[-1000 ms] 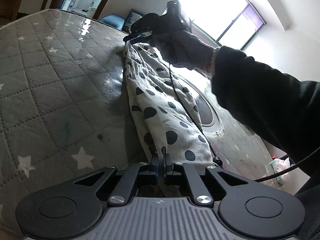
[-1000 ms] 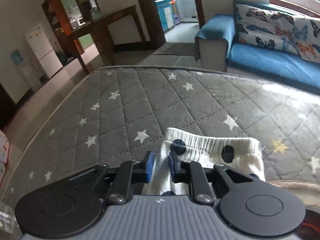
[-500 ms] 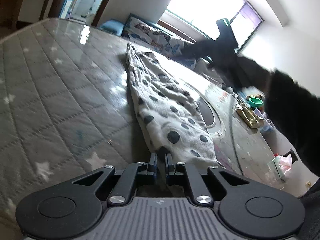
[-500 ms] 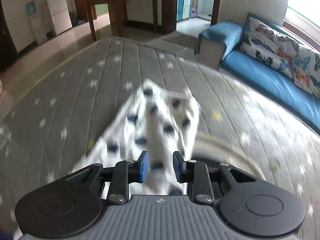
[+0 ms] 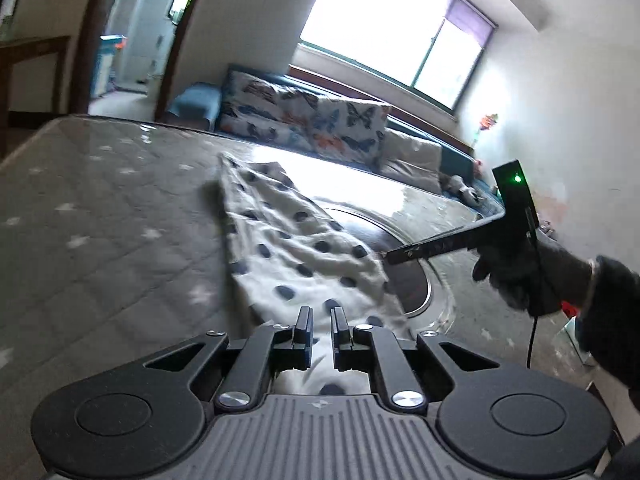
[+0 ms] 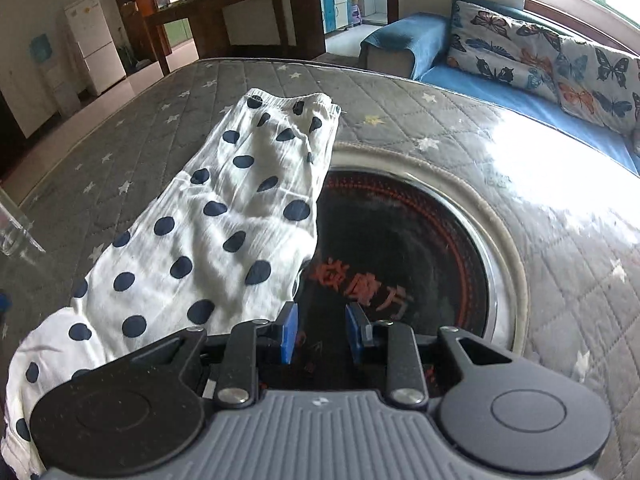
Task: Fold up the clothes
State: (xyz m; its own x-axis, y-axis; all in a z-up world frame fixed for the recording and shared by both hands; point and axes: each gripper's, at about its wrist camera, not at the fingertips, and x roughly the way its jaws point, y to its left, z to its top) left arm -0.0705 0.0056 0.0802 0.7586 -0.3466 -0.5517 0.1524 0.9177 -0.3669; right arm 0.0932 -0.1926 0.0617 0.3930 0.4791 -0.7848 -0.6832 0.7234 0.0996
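Both claws (image 5: 320, 326) (image 6: 320, 330) parted, empty

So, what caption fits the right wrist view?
Open right tool beside polka-dot trousers lying flat on a star-quilted mattress.

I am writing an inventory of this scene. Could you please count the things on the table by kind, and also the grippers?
Polka-dot garment: 1
Round black cooktop set into the table: 1
Grippers, left gripper and right gripper, both open: 2
Total: 4
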